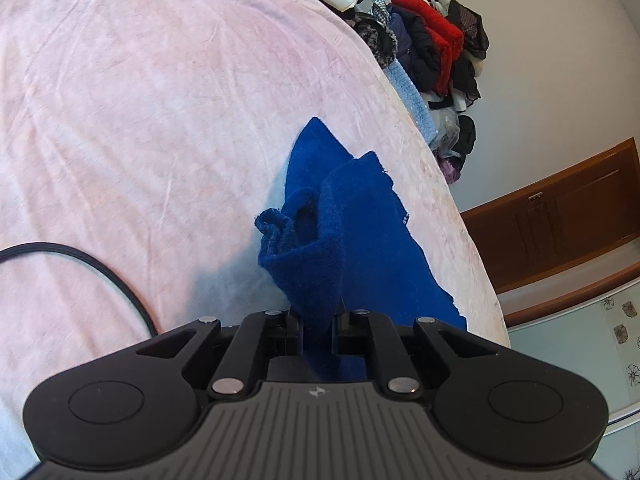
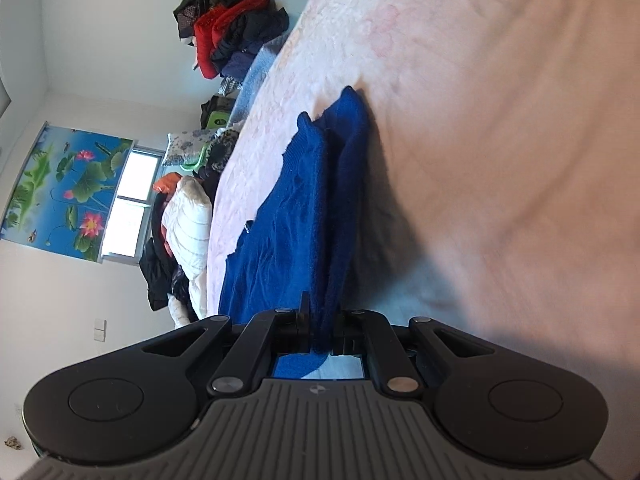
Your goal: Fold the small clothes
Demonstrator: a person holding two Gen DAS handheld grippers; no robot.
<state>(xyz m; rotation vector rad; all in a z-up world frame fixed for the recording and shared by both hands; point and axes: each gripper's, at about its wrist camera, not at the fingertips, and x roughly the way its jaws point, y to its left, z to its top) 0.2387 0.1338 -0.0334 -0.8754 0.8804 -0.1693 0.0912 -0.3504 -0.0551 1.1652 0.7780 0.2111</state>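
My left gripper is clamped on a blue knit, cuff end bunched just ahead of my jaws, rest trailing over the pink sheet twd the bed edge. Black cable lies at left. Clothes pile & wood cabinet beyond.

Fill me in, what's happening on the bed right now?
A person is folding a blue knit garment on a pink bedsheet, with a handheld tool in each hand. The left tool and the right tool are each clamped shut on a bunched edge of it. The rest of the garment trails onto the sheet, partly doubled over. A heap of other clothes sits beyond the bed.
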